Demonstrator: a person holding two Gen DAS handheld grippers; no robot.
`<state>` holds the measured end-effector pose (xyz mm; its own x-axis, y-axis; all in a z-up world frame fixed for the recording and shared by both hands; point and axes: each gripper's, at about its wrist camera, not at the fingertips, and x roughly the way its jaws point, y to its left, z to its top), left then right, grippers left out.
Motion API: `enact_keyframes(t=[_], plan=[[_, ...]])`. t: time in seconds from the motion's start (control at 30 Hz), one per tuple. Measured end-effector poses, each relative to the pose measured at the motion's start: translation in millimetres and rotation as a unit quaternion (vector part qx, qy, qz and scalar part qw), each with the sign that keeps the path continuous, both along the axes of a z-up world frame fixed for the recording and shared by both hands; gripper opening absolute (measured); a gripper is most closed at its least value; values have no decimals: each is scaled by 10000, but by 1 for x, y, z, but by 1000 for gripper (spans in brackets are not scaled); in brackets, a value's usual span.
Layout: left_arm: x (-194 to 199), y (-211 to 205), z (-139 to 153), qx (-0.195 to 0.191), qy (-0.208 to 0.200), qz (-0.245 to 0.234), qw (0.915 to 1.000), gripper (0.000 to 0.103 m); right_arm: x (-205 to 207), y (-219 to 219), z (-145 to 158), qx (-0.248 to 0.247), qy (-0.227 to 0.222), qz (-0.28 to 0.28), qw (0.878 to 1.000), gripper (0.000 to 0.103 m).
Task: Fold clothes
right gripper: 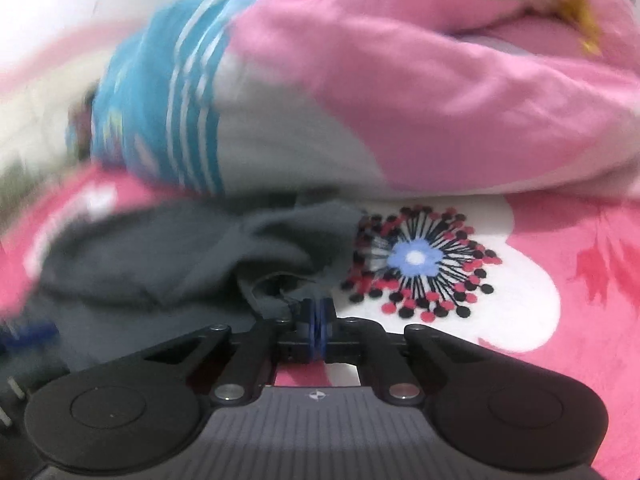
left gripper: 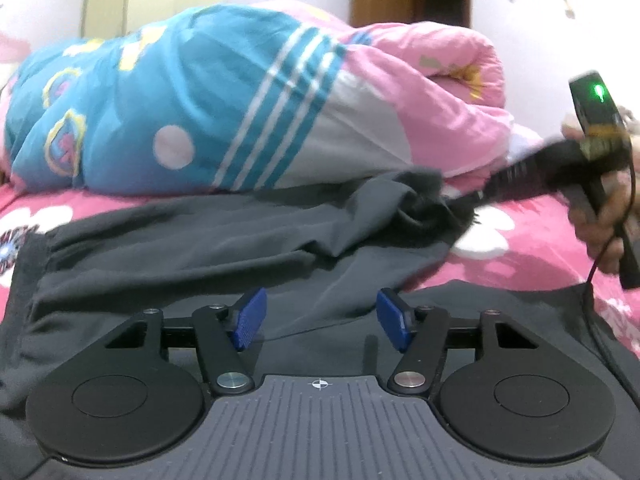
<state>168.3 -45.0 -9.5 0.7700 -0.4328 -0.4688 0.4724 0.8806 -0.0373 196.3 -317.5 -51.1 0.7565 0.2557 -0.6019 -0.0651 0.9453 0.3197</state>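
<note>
Garment: one dark grey garment [left gripper: 224,240] lies spread over the bed, wrinkled, with a gathered band at its left end in my left wrist view; I cannot tell whether it is trousers or a top.

Where it lies: on the pink flowered bed sheet [left gripper: 532,248], just in front of the rolled quilt [left gripper: 240,92], its near part running under my left gripper.

Right gripper [right gripper: 319,322]: fingers together, clamped on a bunched edge of the grey cloth at its right end, beside the big white flower print [right gripper: 416,258].

Left gripper [left gripper: 322,318]: fingers [left gripper: 250,318] apart, holding nothing, low over the near part of the cloth.

Hand: the person's hand [left gripper: 608,216] grips the right tool at the edge of my left view.

Step in hand, as I judge it: the right end is lifted or dragged by its pinched edge; whether this is spreading it flat or carrying a fold across, the blur leaves open.

Doing it well: I would keep the pinch deep enough that the thin cloth does not slip, move low and steadily so the fabric follows without bunching, and pin or grip the near edge with the left fingers so the rest stays put.

Count: one garment, one quilt, one sheet, two grippers, one hand in view.
</note>
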Motion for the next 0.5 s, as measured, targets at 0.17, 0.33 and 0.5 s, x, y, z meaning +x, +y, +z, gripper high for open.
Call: enact_keyframes(t=[0.17, 0.33, 0.5], plan=[[10, -37, 4, 452, 75, -377, 9982, 65, 7, -49, -10, 1926, 211, -439, 9801, 2], [26, -69, -3, 946, 53, -592, 9937, 63, 8, -81, -41, 3319, 509, -837, 9382, 2], [32, -80, -16, 1196, 68, -586, 9911, 53, -8, -102, -74, 3845, 932, -1248, 9099, 2]])
